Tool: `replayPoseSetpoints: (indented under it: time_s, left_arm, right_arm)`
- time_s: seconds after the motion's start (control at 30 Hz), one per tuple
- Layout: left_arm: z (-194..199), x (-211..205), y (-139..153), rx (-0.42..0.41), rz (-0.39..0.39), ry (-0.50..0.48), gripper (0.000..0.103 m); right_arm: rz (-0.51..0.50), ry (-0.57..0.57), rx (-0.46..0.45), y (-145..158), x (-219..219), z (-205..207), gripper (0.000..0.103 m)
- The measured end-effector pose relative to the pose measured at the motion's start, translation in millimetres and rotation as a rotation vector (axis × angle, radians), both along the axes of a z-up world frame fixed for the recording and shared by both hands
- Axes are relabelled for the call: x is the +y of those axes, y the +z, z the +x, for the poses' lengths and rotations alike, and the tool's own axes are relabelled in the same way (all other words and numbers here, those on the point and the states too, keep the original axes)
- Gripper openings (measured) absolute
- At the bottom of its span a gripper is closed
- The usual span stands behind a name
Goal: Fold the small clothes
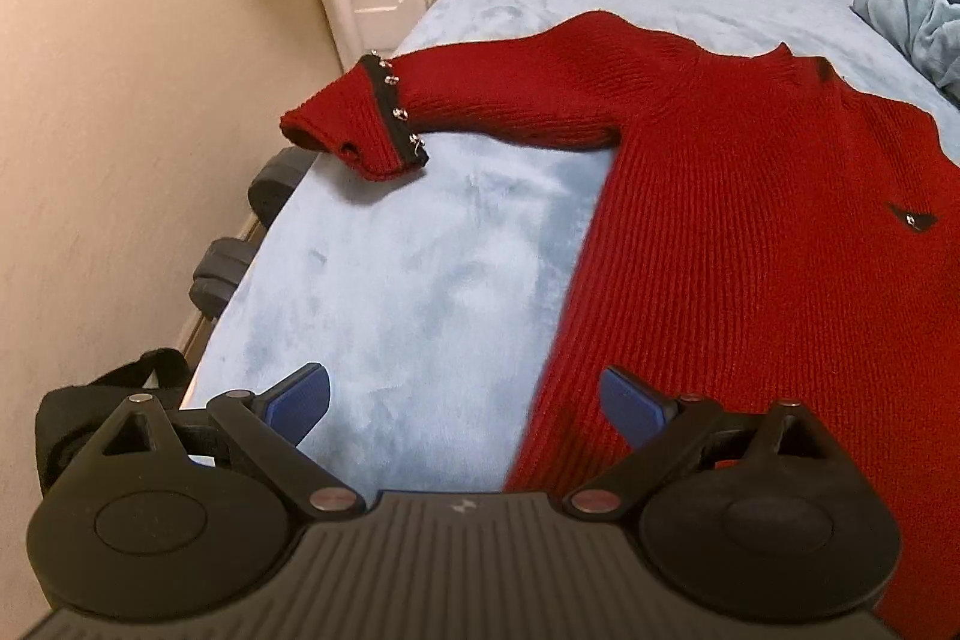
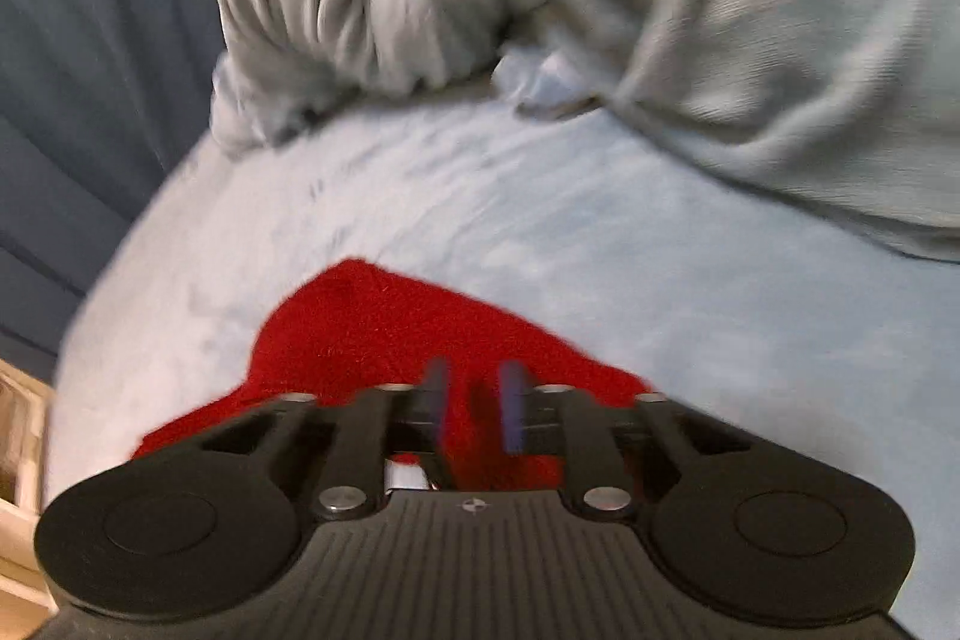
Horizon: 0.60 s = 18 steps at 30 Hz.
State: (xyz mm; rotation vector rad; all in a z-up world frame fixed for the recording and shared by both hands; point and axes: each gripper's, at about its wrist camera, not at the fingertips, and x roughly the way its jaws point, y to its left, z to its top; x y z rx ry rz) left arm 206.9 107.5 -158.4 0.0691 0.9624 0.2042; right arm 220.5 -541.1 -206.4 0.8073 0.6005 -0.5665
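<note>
Crowding red sweater (image 2: 384, 334): rumpled pale blanket (image 2: 720, 40).

The sweater (image 1: 750, 220) is cut off at the right and bottom edges. In the right wrist view, the right gripper (image 2: 474, 400) fingertips are blurred; any grip cannot be told.

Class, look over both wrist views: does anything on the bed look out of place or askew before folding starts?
The red sweater lies fairly flat, but its sleeve cuff hangs past the edge of the bed instead of resting on it. A crumpled pale blanket is heaped behind the sweater. Nothing looks damaged.
</note>
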Motion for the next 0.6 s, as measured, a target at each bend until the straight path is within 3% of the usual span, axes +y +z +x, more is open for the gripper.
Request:
replayPoseSetpoints:
  time_s: [0.07,0.13,0.23,0.3,0.33,0.37,0.43,0.47,0.6]
  left_arm:
    - [0.0,-3.9,-1.2,0.005,-0.008,-0.001,0.098]
    - [-1.6,-10.0,-1.5,0.01,-0.023,-0.006,0.098]
    - [-5.0,-23.3,0.6,0.01,-0.023,-0.033,0.098]
    - [-6.1,-31.6,3.3,0.009,-0.015,-0.049,0.098]
    - [-6.3,-34.7,5.1,0.008,-0.013,-0.054,0.098]
    - [-6.6,-37.3,7.4,0.007,-0.011,-0.056,0.098]
    - [-8.1,-41.3,14.5,-0.002,-0.007,-0.062,0.098]
    - [-9.1,-43.3,18.6,-0.011,-0.002,-0.068,0.098]
    - [-9.7,-50.5,26.8,-0.029,0.013,-0.086,0.098]
  right_arm:
    - [-0.106,0.072,0.036,3.4,10.2,-13.9,0.053]
    - [-0.24,0.226,0.088,3.2,30.1,-24.2,0.062]
    - [-0.33,0.489,0.172,-8.3,66.2,-30.7,0.08]
    - [-0.404,0.606,0.296,-26.4,86.8,-26.0,0.083]
    - [-0.47,0.612,0.371,-36.3,92.7,-20.6,0.071]
    - [-0.49,0.618,0.385,-42.1,92.0,-18.4,0.05]
    - [-0.442,0.578,0.339,-29.3,79.3,-15.9,0.016]
    - [-0.435,0.541,0.314,-14.8,71.1,-17.4,0.016]
    - [-0.347,0.334,0.038,79.3,13.4,-41.4,0.016]
